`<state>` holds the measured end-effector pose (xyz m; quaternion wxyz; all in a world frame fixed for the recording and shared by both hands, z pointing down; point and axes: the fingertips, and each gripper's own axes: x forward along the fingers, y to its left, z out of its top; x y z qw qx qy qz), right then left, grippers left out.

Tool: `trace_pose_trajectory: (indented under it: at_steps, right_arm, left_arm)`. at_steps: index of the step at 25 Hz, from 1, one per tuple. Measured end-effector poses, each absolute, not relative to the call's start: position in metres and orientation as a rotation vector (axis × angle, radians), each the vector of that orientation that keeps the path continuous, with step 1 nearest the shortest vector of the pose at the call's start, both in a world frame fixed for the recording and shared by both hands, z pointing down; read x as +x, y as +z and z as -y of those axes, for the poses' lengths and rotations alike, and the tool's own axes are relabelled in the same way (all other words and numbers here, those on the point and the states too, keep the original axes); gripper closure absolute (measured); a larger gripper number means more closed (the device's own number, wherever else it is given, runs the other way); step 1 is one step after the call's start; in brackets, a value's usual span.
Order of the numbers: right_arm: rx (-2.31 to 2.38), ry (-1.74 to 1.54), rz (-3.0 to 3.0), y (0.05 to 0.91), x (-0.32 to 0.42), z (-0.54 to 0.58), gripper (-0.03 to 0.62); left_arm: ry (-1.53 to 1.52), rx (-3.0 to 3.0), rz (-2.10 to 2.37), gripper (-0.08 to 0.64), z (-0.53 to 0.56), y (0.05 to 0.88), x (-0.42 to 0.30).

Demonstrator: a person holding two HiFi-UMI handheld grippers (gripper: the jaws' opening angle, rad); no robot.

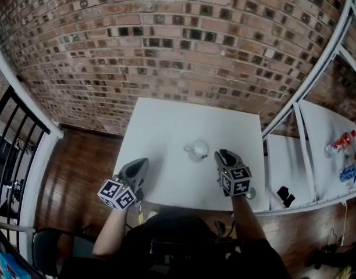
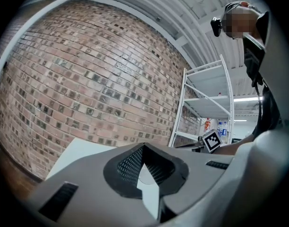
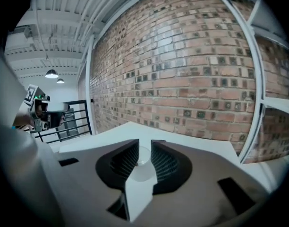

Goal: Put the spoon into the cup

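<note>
The left gripper (image 1: 143, 163) sits closest, low over the table's (image 1: 184, 118) near left corner. In the left gripper view its jaws meet at the tips and carry nothing. The right gripper (image 1: 223, 154) hangs above the near right part of the table, tilted down toward the cup (image 1: 197, 150). Its jaws stand apart with nothing between the pads, and the right gripper view shows only the clear cup through the gap, some way ahead. The cup stands upright near the middle of the table, just beside the right gripper's tips and well apart from the left one. The spoon cannot be picked out for certain. None lies on the bare white top, and a small dark trace inside the glass in the right gripper view may be part of it. On that reading the placing step looks finished or close to it, with the right gripper empty after letting go. The next move should be to clear that gripper up and toward the near edge without brushing the light cup, then check that the spoon rests inside.
</note>
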<state>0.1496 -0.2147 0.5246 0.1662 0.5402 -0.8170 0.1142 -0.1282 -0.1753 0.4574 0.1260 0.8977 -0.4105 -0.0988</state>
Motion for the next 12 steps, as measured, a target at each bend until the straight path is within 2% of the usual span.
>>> trace_pose_trajectory:
  at_steps: [4,12]
  right_arm:
    - [1.669,0.294,2.356,0.5,0.176,0.197,0.586]
    - [1.841,0.279,2.299,0.486,0.222,0.168,0.589]
  left_arm:
    - [-0.271,2.647,1.116,0.555,0.174,0.457,-0.103]
    - [-0.276,2.68,1.048,0.555,0.174,0.454,-0.081]
